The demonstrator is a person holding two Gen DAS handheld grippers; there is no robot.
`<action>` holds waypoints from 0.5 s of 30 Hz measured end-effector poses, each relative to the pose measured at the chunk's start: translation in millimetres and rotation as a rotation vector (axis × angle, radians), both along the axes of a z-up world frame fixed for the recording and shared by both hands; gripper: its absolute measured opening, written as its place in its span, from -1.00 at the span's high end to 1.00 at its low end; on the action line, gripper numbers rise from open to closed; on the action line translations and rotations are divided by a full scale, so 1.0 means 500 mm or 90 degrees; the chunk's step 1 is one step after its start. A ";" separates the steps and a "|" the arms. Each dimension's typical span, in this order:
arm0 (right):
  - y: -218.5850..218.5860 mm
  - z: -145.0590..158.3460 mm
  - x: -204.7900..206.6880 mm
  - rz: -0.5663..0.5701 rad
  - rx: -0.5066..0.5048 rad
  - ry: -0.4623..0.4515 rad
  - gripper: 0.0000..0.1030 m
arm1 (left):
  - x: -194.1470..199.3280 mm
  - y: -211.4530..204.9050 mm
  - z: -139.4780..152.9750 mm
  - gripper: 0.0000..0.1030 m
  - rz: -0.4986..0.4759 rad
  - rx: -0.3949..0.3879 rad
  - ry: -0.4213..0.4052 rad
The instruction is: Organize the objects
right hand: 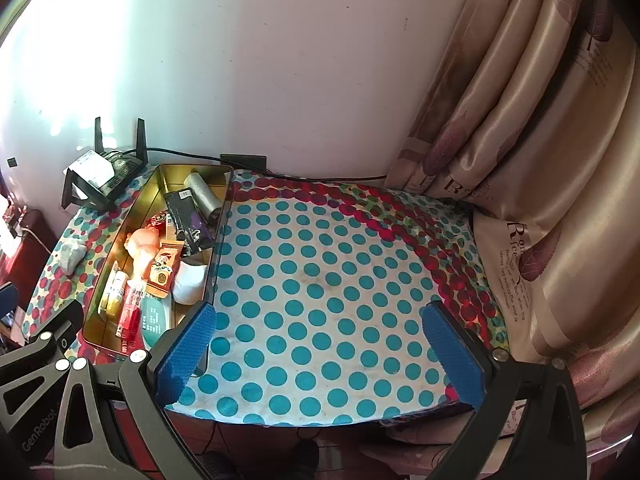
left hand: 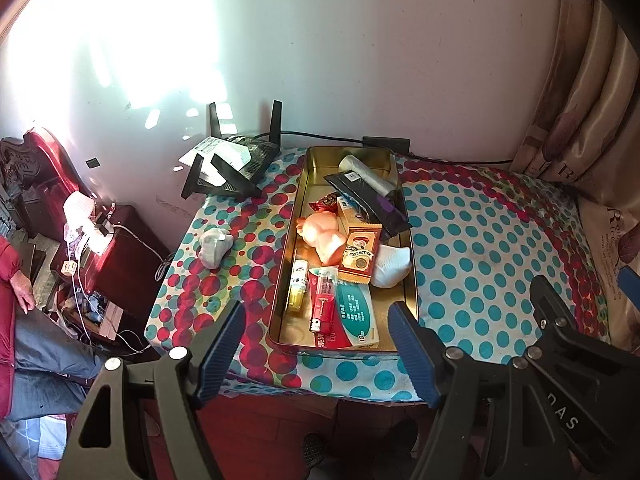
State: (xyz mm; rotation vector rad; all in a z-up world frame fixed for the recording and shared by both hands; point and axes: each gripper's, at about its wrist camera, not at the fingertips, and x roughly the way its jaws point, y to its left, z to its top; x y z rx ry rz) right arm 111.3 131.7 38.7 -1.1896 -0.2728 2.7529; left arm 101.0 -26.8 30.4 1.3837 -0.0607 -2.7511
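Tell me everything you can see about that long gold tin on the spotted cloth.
The tin is a long, shallow, gold-coloured metal tray with rounded corners and no lid on it. It lies flat on the dotted cloth, one end towards the wall. Inside are small boxes, a white sock, a pink toy and a dark pouch. No tongs touch it.

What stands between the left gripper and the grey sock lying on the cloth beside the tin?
Nothing visible does. The grey sock lies alone on the dotted cloth, left of the gold tin. The left gripper hovers open near the table's front edge, with only bare cloth between.
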 end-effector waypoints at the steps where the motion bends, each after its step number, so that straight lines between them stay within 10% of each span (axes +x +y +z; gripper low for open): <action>1: 0.000 0.001 0.003 0.000 0.001 0.001 -0.99 | 0.001 -0.001 0.000 -0.47 0.000 0.001 0.000; 15: -0.002 -0.003 0.002 0.020 -0.005 -0.008 -1.00 | 0.006 -0.008 0.008 -0.47 0.008 0.006 0.011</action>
